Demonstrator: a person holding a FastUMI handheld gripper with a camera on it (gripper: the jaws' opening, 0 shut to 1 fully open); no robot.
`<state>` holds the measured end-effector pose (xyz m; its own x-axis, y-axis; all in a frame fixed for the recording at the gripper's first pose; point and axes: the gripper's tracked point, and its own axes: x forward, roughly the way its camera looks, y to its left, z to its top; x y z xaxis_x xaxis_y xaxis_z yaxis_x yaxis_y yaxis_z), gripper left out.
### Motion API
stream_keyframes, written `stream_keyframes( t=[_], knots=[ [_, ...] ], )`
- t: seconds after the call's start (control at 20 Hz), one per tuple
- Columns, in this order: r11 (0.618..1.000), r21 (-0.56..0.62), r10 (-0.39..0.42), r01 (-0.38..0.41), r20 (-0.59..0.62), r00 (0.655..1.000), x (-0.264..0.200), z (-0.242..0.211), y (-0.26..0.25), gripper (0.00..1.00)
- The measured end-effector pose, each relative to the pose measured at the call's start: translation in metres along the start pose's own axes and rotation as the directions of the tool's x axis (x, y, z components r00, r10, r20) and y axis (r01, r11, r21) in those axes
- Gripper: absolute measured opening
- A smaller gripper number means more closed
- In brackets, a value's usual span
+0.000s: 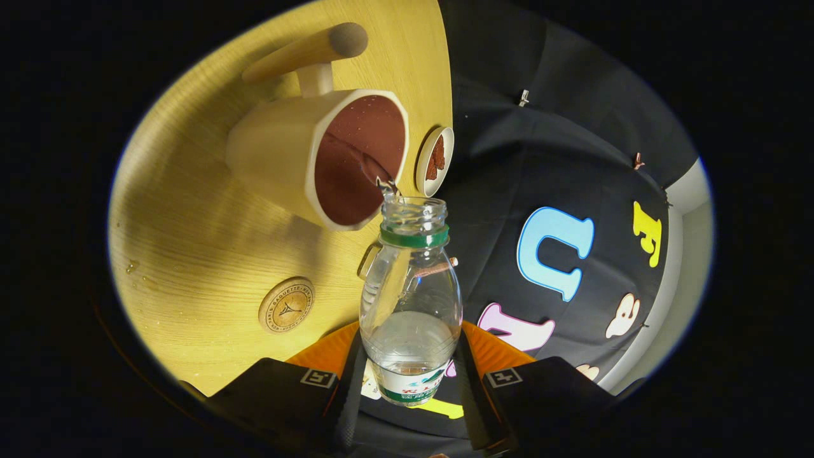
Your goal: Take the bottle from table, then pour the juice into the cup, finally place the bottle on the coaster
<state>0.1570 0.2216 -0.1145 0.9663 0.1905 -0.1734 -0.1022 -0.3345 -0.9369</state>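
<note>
Tongs (410,375) clamped on both sides of clear bottle (410,299), tipped mouth-first toward cup (318,159) on table (191,254). Thin stream running from mouth into cup. Round wooden coaster (286,305) near cup; small dish (435,160) just beside cup's rim.

clear bottle (410,299) green-ringed; cream cup (318,159), brown inside.

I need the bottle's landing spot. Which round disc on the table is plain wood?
The wooden coaster, nearer the gripper holding the bottle; the small dish beyond the cup is white-rimmed.
</note>
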Motion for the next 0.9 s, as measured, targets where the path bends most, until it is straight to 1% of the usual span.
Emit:
stream_keyframes(
  t=[0.2, 0.9],
  knots=[
    [1.000, -0.010, 0.012, -0.012, -0.007, 1.000, 0.003, -0.003, 0.001, 0.70],
    [0.992, -0.122, -0.014, 0.019, 0.042, 0.999, 0.003, 0.011, -0.009, 0.70]
  ],
)
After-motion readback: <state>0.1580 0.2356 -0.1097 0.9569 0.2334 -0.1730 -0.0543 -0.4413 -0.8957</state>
